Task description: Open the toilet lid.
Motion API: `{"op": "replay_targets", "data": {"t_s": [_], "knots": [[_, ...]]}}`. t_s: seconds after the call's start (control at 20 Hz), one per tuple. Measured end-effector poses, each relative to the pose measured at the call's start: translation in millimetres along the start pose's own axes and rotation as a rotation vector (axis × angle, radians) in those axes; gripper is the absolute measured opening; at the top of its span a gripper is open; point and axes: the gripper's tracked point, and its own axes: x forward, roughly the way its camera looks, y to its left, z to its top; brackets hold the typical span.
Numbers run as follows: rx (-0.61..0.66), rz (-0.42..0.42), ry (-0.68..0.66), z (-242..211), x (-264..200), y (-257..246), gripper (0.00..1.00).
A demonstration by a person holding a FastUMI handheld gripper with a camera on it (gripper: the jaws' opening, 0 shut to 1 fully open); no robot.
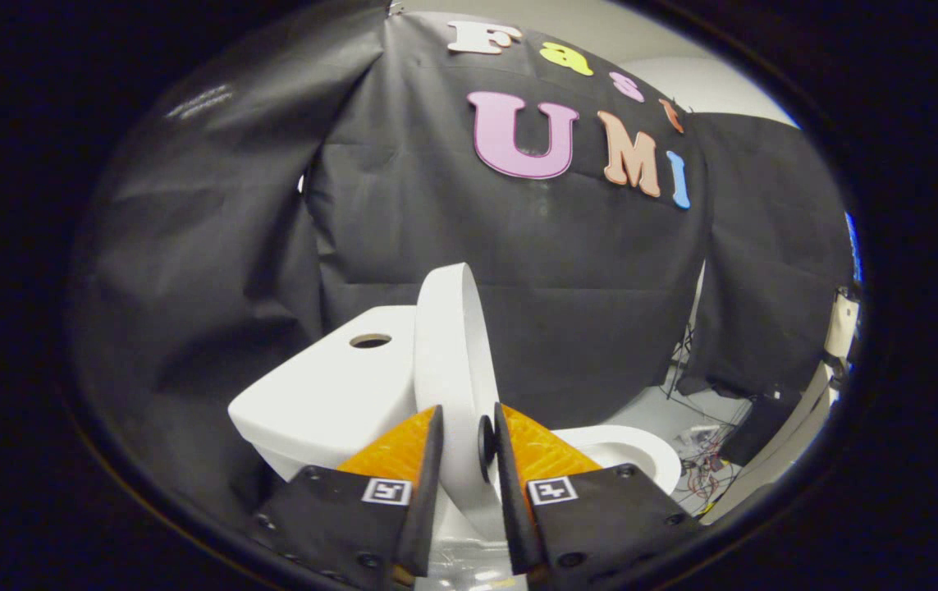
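White toilet tank (329, 386) at left, round hole (370, 340) in its top. Toilet lid (452, 345) raised near upright, edge-on, just right of tank. Gripper (467, 431) closed on lid's edge, one finger against each face. Toilet seat (629, 451) down, right of fingers. Loose cables (702, 439) on floor (665, 406) beyond.

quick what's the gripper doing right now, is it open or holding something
Gripper: closed on the raised toilet lid, one finger on each face, with the lid standing nearly upright by the tank.
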Motion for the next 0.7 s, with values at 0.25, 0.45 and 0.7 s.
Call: {"op": "replay_targets", "data": {"t_s": [0.25, 0.45, 0.7], "knots": [[-0.036, 0.076, -0.099, 31.0, -8.7, -8.2, 0.47], [-0.059, 0.127, -0.111, 40.2, -27.2, -24.3, 0.64], [-0.087, 0.161, -0.102, 38.5, -41.7, -54.6, 0.85]]}}
